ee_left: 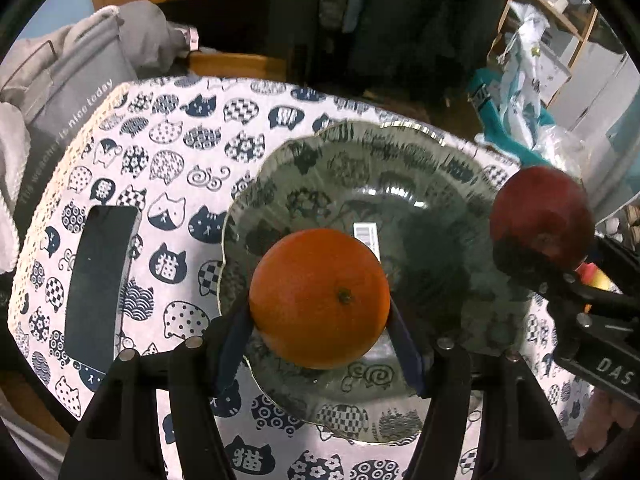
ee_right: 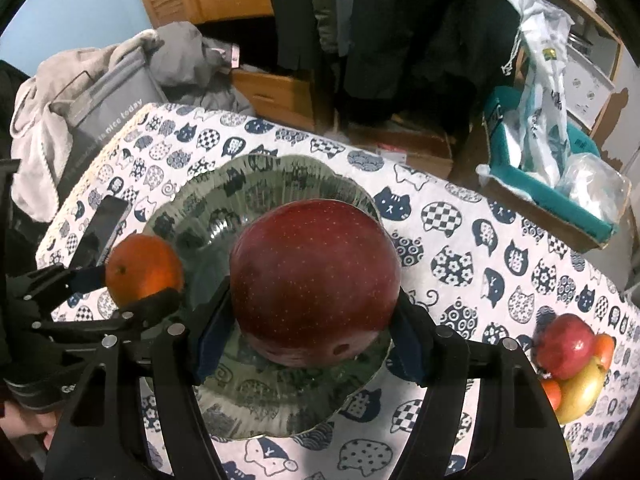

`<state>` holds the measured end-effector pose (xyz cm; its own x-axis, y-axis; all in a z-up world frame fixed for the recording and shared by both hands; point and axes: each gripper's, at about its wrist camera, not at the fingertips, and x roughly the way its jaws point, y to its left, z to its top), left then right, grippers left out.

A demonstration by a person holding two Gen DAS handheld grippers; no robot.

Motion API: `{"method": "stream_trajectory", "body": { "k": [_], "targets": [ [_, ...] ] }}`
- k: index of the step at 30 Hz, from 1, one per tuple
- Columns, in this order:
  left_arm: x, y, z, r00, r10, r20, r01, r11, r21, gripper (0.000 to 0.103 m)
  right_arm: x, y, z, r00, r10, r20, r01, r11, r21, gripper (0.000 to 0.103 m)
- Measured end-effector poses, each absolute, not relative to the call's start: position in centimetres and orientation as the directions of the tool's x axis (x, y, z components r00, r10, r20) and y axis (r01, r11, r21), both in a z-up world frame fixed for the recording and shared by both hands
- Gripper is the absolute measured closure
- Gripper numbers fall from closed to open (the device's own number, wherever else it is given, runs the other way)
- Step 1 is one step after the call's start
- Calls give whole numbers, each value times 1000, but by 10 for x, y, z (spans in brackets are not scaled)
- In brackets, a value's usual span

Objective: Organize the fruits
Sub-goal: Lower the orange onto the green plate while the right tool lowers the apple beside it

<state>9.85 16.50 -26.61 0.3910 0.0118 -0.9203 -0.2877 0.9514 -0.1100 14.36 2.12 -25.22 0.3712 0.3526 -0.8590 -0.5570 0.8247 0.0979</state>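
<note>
An orange (ee_left: 320, 298) is clamped between the blue pads of my left gripper (ee_left: 320, 332), above the near left part of a clear glass scalloped plate (ee_left: 400, 168). My right gripper (ee_right: 316, 340) is shut on a dark red apple (ee_right: 316, 276) over the same plate (ee_right: 264, 176). In the left wrist view the apple (ee_left: 542, 216) hangs at the plate's right edge in the right gripper. The right wrist view shows the orange (ee_right: 144, 268) at the plate's left edge, held by the left gripper. Whether either fruit touches the glass is unclear.
A dark phone (ee_left: 102, 280) lies on the cat-print tablecloth (ee_right: 460, 248) left of the plate. A pile of fruit (ee_right: 576, 364) sits at the table's right edge. A grey bag with clothes (ee_right: 100, 100) stands beyond the far left corner, a teal box with plastic bags (ee_right: 548, 148) to the right.
</note>
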Motion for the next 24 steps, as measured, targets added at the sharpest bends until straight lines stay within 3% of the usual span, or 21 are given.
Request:
{"method": "stream_trajectory", "body": {
  "k": [17,21,24],
  "targets": [
    [110,158,-307,271,16,-962,-265,962,-58,35,152,27,-266,322,360,-876,-548,825,138,31],
    [107,161,-295,323,22,-946,-285,955,-75,19,156,26,-270,298,372,-879,-538,826,167,31],
    [104,165,-284,360,10,-933,-297,949,-104,16,158,25,-271,281,384,-879,-532,825,191,31]
  ]
}}
